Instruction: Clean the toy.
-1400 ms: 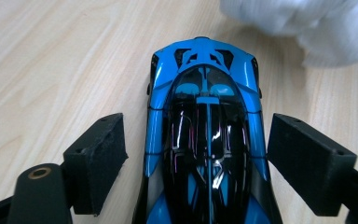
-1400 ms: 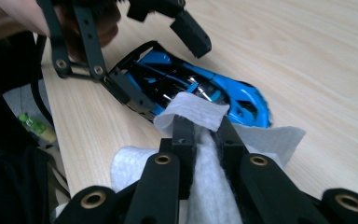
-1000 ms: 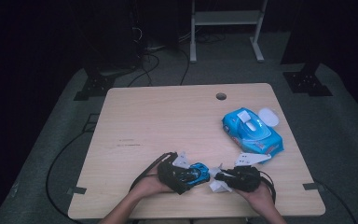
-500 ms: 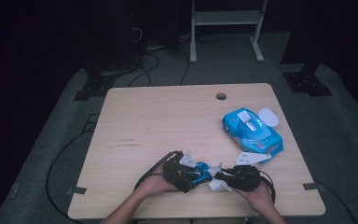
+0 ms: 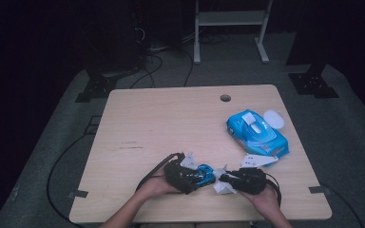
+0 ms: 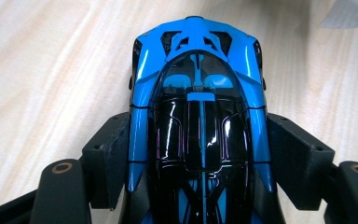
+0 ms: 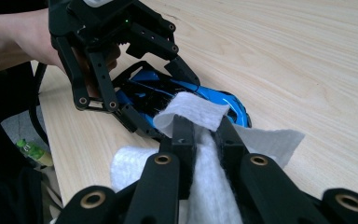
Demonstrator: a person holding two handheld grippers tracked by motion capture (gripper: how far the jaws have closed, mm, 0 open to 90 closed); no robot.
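Toy car lies lengthwise between left gripper jaws.

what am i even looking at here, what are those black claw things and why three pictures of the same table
A person sits at a wooden table holding a hand-held two-jaw gripper in each hand. One picture comes from a camera above the table; the other two come from small cameras riding on each gripper, looking along its jaws. The left gripper is clamped on the sides of a blue and black toy car. The right gripper pinches a white wipe, held close to the car's side, apparently for cleaning it. Farther back on the table lies a blue pack of wipes with its lid open, and another loose white sheet beside it.
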